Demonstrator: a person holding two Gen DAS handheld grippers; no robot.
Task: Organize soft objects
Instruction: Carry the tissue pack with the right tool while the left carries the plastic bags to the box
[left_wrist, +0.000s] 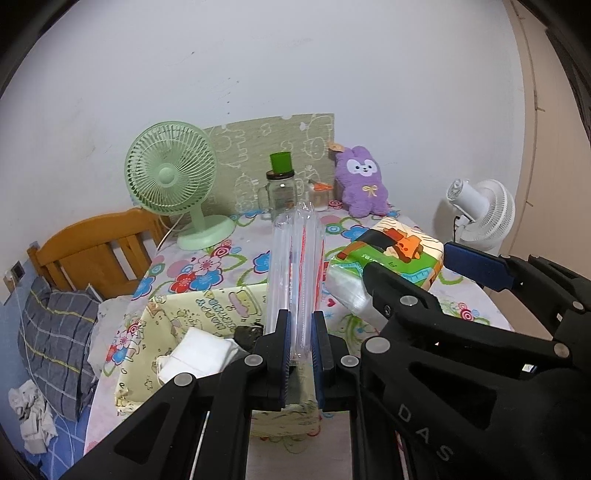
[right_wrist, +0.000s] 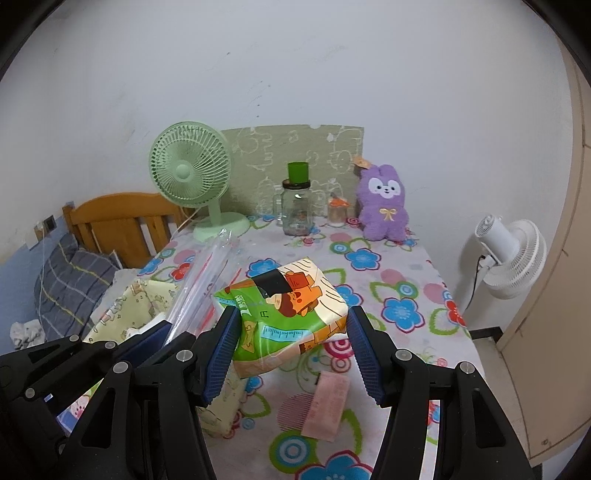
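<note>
Clutter at the table's far edge comprises a green fan (right_wrist: 190, 173), a glass jar (right_wrist: 295, 212) and a purple plush rabbit (right_wrist: 384, 203). A pink comb (right_wrist: 325, 406) lies on the floral tablecloth (right_wrist: 399, 280). The yellow fabric box (left_wrist: 177, 321) is partly hidden by the fingers. Left gripper (left_wrist: 299, 350) is clamped on a clear plastic bag (left_wrist: 295, 258). Right gripper (right_wrist: 291, 354) holds the tissue pack (right_wrist: 284, 306) between its pads, raised above the cloth.

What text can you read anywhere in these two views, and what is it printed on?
"DAS": raised letters on the black body of the right gripper, seen in the left wrist view.
Tissue pack: small printed characters, too blurred to read.
Yellow cartoon-print box: lettering upside down, unreadable.
Pink packet on the tablecloth: faint print, too small to read.
Clear plastic bag: red markings, unreadable.
</note>
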